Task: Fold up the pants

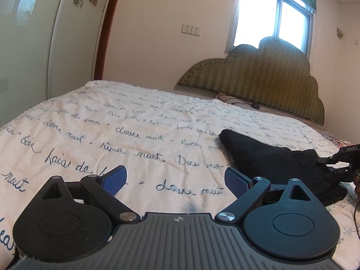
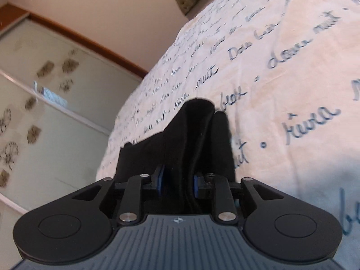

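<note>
Black pants (image 1: 276, 157) lie bunched on the bedspread (image 1: 135, 121), soft, light, floppy: right gripper (image 2: 177, 181) has narrow jaws with a fabric fold between them, left gripper (image 1: 175, 180) wide open and empty; best gripped at a layered edge.

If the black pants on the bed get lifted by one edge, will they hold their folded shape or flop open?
Probably flop: the pants lie in soft, rounded folds on the bedspread, so the cloth looks limp. They seem light, sagging over the right gripper, whose jaws have cloth between them. The layers may slide apart, since nothing pins them.
</note>
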`<state>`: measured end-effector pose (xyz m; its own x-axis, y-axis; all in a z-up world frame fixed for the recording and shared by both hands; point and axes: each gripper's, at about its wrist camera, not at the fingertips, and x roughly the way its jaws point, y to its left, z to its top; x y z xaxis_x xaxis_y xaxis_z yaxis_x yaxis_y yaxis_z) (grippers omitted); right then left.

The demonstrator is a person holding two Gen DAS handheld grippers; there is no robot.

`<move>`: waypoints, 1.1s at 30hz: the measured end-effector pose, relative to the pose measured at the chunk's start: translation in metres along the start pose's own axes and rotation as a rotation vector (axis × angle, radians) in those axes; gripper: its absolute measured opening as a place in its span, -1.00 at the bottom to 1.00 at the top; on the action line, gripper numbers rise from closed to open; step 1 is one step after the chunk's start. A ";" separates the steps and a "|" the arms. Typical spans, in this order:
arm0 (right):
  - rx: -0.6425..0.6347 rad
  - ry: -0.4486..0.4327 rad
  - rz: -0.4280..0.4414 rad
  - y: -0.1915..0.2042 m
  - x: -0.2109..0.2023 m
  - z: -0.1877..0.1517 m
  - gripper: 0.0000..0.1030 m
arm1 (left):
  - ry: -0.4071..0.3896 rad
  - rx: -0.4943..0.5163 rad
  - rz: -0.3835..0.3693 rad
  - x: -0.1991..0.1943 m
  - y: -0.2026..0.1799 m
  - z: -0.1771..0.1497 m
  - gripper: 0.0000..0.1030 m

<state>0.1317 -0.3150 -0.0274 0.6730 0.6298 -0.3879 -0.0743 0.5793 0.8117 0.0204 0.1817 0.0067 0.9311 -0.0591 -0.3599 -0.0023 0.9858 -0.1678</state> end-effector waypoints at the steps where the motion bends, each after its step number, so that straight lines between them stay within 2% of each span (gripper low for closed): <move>1: 0.008 -0.042 0.006 -0.001 -0.012 -0.001 -0.51 | 0.004 -0.014 -0.025 -0.003 -0.003 0.002 0.85; 3: 0.012 -0.123 0.050 0.000 -0.033 -0.001 -0.46 | 0.028 -0.072 -0.099 -0.003 -0.010 0.009 0.85; 5: -0.032 -0.148 0.065 0.009 -0.045 -0.001 -0.46 | 0.074 -0.151 -0.180 0.008 -0.018 0.016 0.85; 7: -0.088 -0.093 -0.001 0.021 -0.041 0.001 -0.41 | 0.155 -0.262 -0.261 0.032 -0.022 0.021 0.85; 9: -0.146 -0.027 -0.105 0.026 -0.031 0.001 -0.38 | 0.278 -0.429 -0.339 0.065 -0.021 0.018 0.85; 10: -0.158 0.004 -0.128 0.024 -0.026 -0.001 -0.38 | 0.337 -0.506 -0.367 0.081 -0.020 0.014 0.85; 12: -0.113 0.049 -0.138 0.012 -0.020 -0.003 -0.38 | 0.421 -0.596 -0.368 0.104 -0.019 0.004 0.82; 14: -0.058 0.061 -0.096 -0.001 -0.023 -0.004 -0.38 | 0.423 -0.579 -0.373 0.110 -0.024 0.005 0.84; 17: 0.007 0.066 -0.065 -0.011 -0.030 0.000 -0.34 | 0.463 -0.603 -0.437 0.115 -0.027 0.008 0.84; 18: 0.021 0.069 -0.061 -0.013 -0.033 0.001 -0.17 | 0.473 -0.617 -0.462 0.116 -0.027 0.008 0.84; 21: 0.047 0.052 -0.042 -0.020 -0.041 0.007 0.12 | 0.505 -0.658 -0.510 0.122 -0.028 0.005 0.84; 25: 0.014 0.124 -0.066 -0.014 -0.030 0.007 0.11 | 0.512 -0.657 -0.503 0.130 -0.036 0.003 0.82; 27: 0.028 0.185 -0.010 -0.009 -0.020 0.003 0.15 | 0.512 -0.663 -0.493 0.134 -0.041 0.004 0.64; 29: 0.012 0.226 0.003 -0.001 -0.010 -0.001 0.20 | 0.525 -0.658 -0.464 0.139 -0.043 0.002 0.11; 30: -0.007 0.233 -0.005 0.003 -0.007 -0.002 0.24 | 0.533 -0.661 -0.437 0.142 -0.042 0.000 -0.05; 31: -0.009 0.232 -0.008 0.005 -0.004 -0.002 0.24 | 0.545 -0.669 -0.409 0.144 -0.040 -0.004 -0.35; 32: -0.013 0.225 -0.012 0.005 -0.004 -0.001 0.17 | 0.554 -0.683 -0.396 0.146 -0.036 -0.008 -0.48; 33: -0.047 0.228 -0.030 0.008 -0.002 0.000 -0.41 | 0.553 -0.701 -0.389 0.144 -0.032 -0.011 -0.50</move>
<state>0.1292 -0.3115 -0.0198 0.4923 0.7096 -0.5042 -0.0949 0.6195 0.7792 0.1508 0.1396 -0.0499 0.6106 -0.6030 -0.5134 -0.1138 0.5748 -0.8104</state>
